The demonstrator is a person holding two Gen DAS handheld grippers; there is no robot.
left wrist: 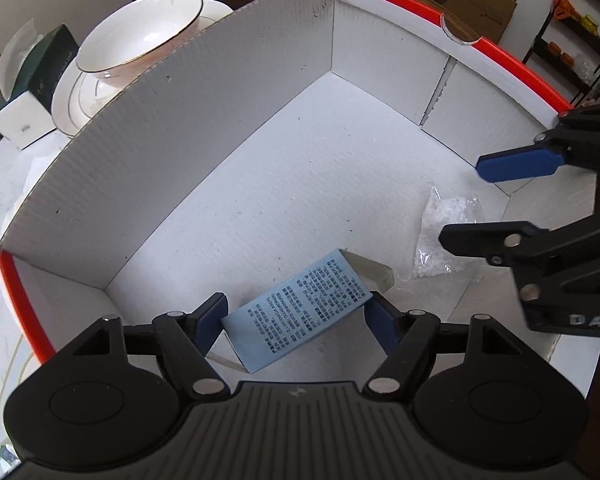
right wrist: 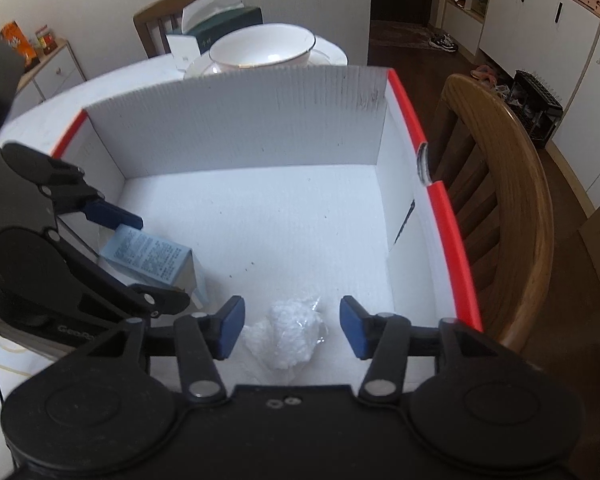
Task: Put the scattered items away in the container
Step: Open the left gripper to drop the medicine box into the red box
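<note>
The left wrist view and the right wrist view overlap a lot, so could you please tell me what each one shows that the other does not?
Only the left wrist view shows the dark shelving rack holding orange items.

Only the right wrist view shows the curved wooden chair beside the box, and the white cabinets.

Both show the white cardboard box with orange rim, the pale blue printed carton, the clear bag of white granules, the white gold-rimmed bowl, and the open left gripper and right gripper.
</note>
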